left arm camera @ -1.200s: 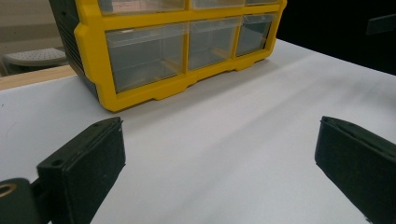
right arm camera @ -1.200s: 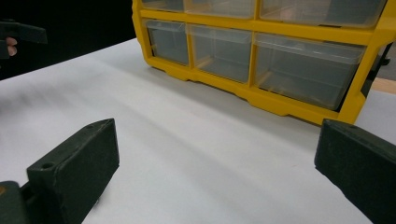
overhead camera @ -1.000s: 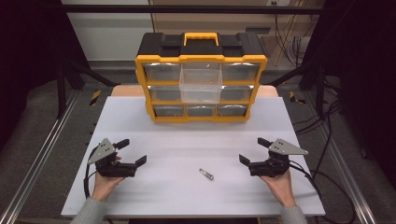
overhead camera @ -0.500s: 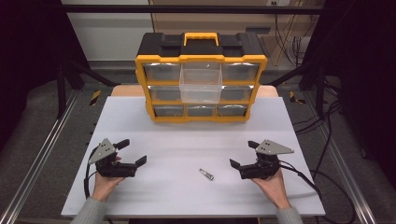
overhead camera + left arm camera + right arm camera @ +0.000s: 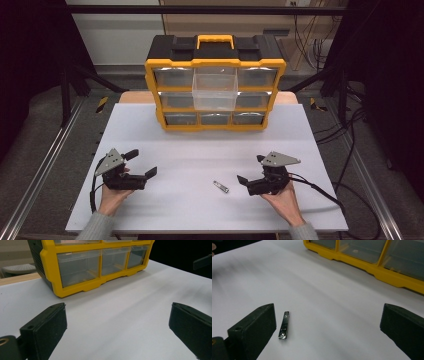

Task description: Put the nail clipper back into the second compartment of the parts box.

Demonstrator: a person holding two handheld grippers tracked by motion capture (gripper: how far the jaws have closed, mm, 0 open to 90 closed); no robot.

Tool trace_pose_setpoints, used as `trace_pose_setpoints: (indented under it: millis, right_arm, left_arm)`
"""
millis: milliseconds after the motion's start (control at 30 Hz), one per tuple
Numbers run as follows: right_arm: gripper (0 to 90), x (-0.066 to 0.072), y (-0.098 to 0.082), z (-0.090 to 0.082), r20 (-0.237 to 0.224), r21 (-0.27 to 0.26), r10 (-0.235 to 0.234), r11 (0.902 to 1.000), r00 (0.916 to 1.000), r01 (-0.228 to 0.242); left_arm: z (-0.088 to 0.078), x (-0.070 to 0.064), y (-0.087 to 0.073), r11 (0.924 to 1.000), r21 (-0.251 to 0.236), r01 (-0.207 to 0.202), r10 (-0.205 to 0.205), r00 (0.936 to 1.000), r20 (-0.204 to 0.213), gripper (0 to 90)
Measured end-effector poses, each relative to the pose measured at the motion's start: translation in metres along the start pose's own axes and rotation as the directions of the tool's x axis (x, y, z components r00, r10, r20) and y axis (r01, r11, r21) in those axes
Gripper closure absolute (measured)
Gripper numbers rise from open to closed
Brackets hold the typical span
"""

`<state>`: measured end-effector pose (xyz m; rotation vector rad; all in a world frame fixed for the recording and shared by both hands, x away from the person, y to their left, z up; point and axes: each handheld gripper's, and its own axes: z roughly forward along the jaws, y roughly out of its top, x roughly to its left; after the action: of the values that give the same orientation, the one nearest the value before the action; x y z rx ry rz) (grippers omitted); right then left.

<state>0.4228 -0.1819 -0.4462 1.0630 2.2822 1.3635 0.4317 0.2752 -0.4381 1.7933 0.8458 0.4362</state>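
A small shiny metal strip lies flat on the white table top, near the front middle. My right gripper rests open just right of it, jaws pointing left. In the right gripper view the strip lies beside the inner face of the left jaw, and nothing is between the jaws of the right gripper. My left gripper sits open at the front left, jaws empty. In the left gripper view the left gripper faces bare table.
A yellow and black drawer organizer stands at the table's back centre, its clear middle top drawer pulled out. Its lower drawers fill the far side of both gripper views. Cables trail off the right edge.
My right gripper has slid left across the table, closing in on the metal strip. The left gripper has stayed where it was.
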Motion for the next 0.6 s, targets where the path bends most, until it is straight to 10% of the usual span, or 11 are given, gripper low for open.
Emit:
trace_pose_setpoints:
  millis: [600]
  right_arm:
    - [1.2,0.023,-0.002,0.023,-0.049,0.071,-0.018,0.9973,0.9987,0.021]
  left_arm:
    - [0.000,0.000,-0.001,1.0000,0.003,0.002,-0.001,1.0000,-0.006,1.4]
